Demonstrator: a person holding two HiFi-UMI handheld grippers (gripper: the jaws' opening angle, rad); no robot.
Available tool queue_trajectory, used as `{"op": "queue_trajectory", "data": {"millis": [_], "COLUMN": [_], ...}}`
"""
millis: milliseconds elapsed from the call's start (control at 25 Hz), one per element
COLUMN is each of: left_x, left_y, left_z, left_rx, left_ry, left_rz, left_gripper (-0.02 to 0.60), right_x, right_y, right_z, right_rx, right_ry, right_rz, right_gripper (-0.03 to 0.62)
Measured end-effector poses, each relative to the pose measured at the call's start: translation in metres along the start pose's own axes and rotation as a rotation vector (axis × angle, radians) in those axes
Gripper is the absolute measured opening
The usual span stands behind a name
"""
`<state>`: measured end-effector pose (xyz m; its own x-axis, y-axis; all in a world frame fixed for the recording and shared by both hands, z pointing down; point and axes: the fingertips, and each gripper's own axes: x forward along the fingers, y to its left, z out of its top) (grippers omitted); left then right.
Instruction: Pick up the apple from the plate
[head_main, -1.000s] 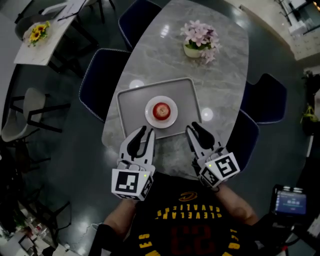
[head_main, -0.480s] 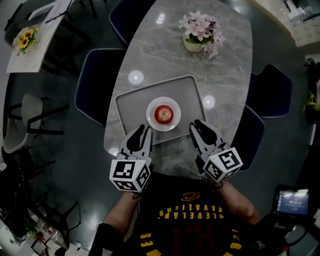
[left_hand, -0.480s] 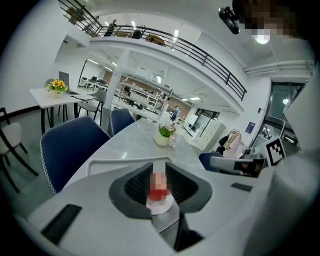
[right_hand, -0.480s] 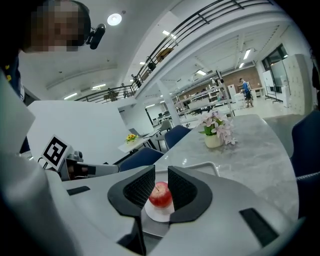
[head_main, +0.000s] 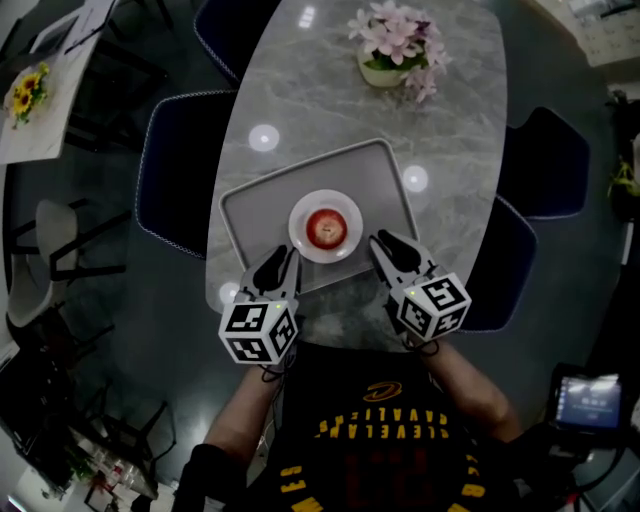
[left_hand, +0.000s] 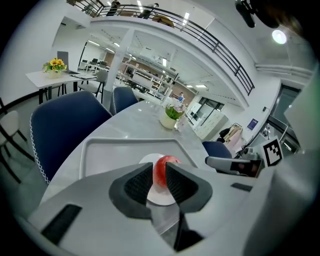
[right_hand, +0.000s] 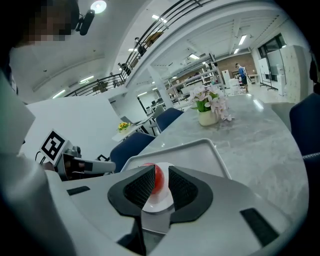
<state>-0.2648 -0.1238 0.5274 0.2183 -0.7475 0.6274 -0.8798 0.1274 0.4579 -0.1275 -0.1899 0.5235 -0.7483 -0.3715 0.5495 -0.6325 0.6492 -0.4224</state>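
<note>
Item: apple (head_main: 325, 227), red, count one. It sits in the middle of a white plate (head_main: 346, 204), count one. The plate stands on a grey tray (head_main: 258, 197), count one, at the near end of the tabletop (head_main: 330, 105).

Grippers: count two.
- Left gripper (head_main: 282, 256): jaws a narrow gap apart, nothing between them. The apple lies just beyond, far and to the right.
- Right gripper (head_main: 381, 245): jaws likewise slightly apart and empty. The apple lies far and to the left.

Both tips reach the tray's near edge and neither touches the plate. They look about equally near the apple.

The apple is round, with no long axis and its stem dimple up, so it probably suits a grasp from either side.

Also on the tabletop: a flowerpot (head_main: 385, 62), count one, at the far end, well apart.
</note>
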Motion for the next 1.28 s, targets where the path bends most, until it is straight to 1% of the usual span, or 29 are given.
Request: {"op": "queue_trajectory", "data": {"millis": [240, 360, 520, 720, 880, 1080, 1280], "left_x": [0.020, 0.030, 0.037, 0.042, 0.044, 0.046, 0.047], "left_y": [0.012, 0.020, 0.031, 0.037, 0.039, 0.043, 0.044], "left_z": [-0.011, -0.018, -0.029, -0.038, -0.043, -0.049, -0.052], "left_rx": [-0.020, -0.052, -0.092, -0.146, -0.191, -0.265, -0.294], "left_ry": [0.056, 0.081, 0.117, 0.157, 0.184, 0.206, 0.226], "left_rz": [-0.006, -0.008, -0.005, -0.026, -0.037, -0.040, -0.049], "left_gripper": [0.067, 0.067, 0.067, 0.067, 0.067, 0.067, 0.067], "right_x": [0.017, 0.024, 0.033, 0.041, 0.044, 0.049, 0.051], "right_y": [-0.016, -0.020, -0.023, -0.029, -0.031, -0.031, -0.032], "right_z": [-0.018, -0.028, -0.042, -0.053, -0.058, -0.061, -0.065], "right_rx": [0.007, 0.012, 0.049, 0.082, 0.104, 0.149, 0.192], "right_ry": [0.064, 0.094, 0.135, 0.170, 0.200, 0.251, 0.298], "right_rz": [-0.036, -0.044, -0.054, -0.080, -0.096, -0.103, -0.114], "right_gripper": [0.072, 0.072, 0.072, 0.072, 0.072, 0.072, 0.072]}}
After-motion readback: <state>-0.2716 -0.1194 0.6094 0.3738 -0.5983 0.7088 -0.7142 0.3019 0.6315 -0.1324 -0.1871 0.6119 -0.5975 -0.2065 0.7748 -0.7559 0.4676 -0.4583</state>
